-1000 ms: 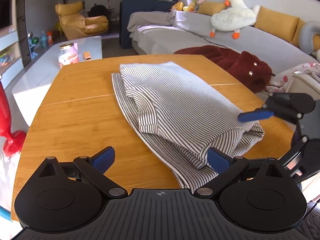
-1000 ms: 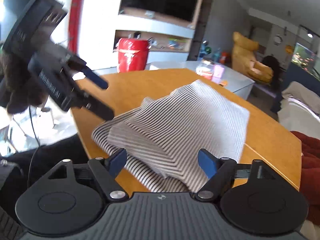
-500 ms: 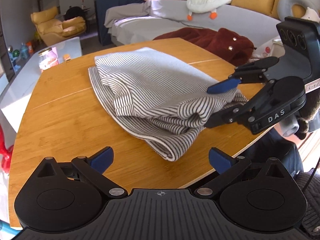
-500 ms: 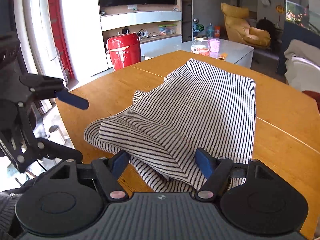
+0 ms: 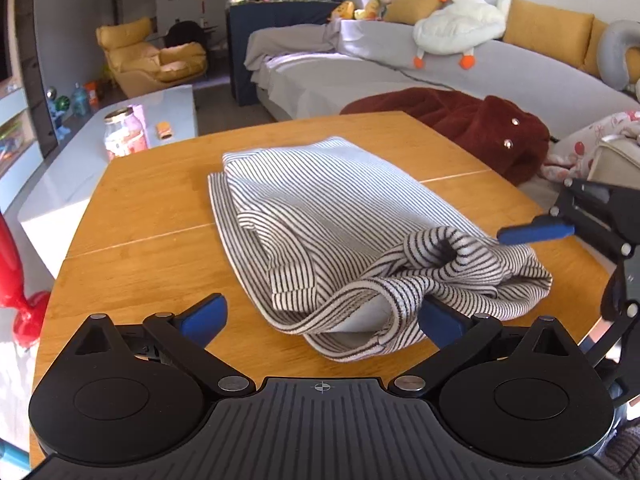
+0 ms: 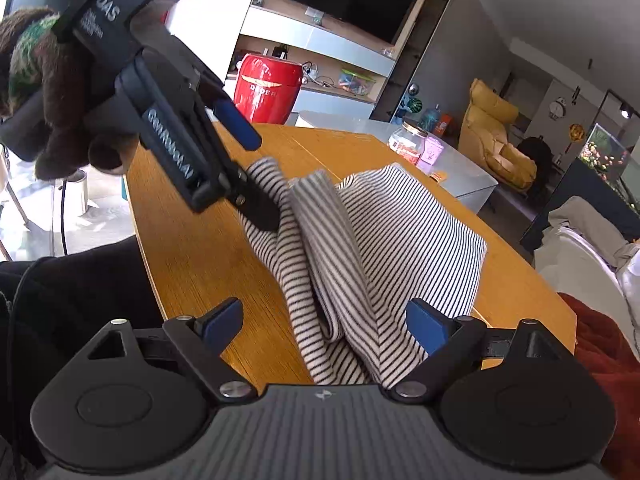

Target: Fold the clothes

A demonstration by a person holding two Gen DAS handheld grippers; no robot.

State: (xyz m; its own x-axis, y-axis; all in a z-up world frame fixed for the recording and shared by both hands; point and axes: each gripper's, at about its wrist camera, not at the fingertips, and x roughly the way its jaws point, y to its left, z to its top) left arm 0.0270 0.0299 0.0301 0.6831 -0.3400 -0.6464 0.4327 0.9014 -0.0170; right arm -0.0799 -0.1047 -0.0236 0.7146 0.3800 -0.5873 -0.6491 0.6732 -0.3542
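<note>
Folded black-and-white striped knit cloth lies in a thick bundle on the orange wooden table, its rumpled near end close to the table edge where both tools work. Seen from the left wrist camera, the left gripper stands wide open with its blue pads well apart; the cloth's near fold lies between them and touches or covers the right-hand pad, but nothing is pinched. From the right wrist camera that same gripper appears at upper left, carried in a hand in a fuzzy brown glove, one blue finger raised above the cloth and the black lower one against a lifted ridge of the striped fabric. The right gripper has just been opening its jaws and now stands wide, the cloth's corner lying loosely between its blue pads, close beside the right-hand one without being squeezed. In the left wrist view one blue fingertip of the right gripper hovers at the cloth's right side, just beside a raised loop of fabric. Beyond the table stand a white low table with a pink-filled glass jar, a grey sofa with a white plush goose, and a dark red fleece garment.
</note>
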